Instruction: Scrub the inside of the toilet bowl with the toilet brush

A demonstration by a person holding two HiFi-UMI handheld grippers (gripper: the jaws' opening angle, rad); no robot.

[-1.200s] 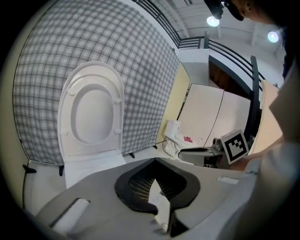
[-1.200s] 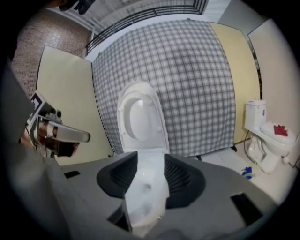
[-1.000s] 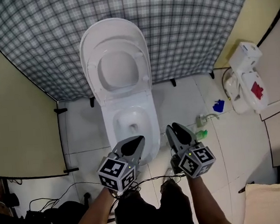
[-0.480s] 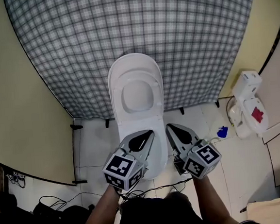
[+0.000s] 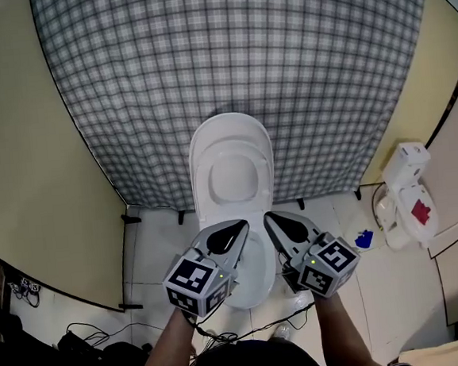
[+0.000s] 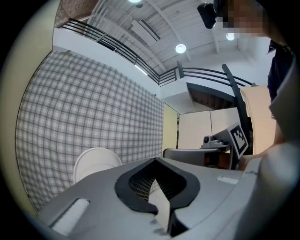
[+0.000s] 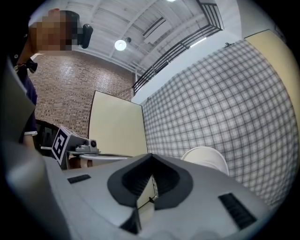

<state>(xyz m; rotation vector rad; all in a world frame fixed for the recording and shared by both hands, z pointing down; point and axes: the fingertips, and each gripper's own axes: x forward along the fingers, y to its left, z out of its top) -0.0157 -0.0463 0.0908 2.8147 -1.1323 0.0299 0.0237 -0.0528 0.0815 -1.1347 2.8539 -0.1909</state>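
Note:
The white toilet [image 5: 233, 178] stands against the checked curtain with its lid and seat up. Its bowl [image 5: 258, 283] lies mostly hidden under my grippers. My left gripper [image 5: 242, 226] and right gripper [image 5: 270, 217] are side by side above the bowl's front, both shut with nothing between the jaws. In the left gripper view the raised lid [image 6: 93, 161] shows beyond the shut left gripper [image 6: 156, 160]. In the right gripper view the lid [image 7: 207, 157] sits right of the shut right gripper [image 7: 150, 155]. I cannot pick out a toilet brush in any view.
A checked curtain [image 5: 235, 66] hangs behind the toilet, between cream panels [image 5: 29, 172]. On the tiled floor at the right are a white fixture with a red patch [image 5: 408, 194] and a small blue object [image 5: 364, 239]. Cables [image 5: 84, 342] lie at the lower left.
Both grippers have risen and stayed side by side. The head view has tilted up, so the toilet sits lower and smaller in the picture and more curtain shows.

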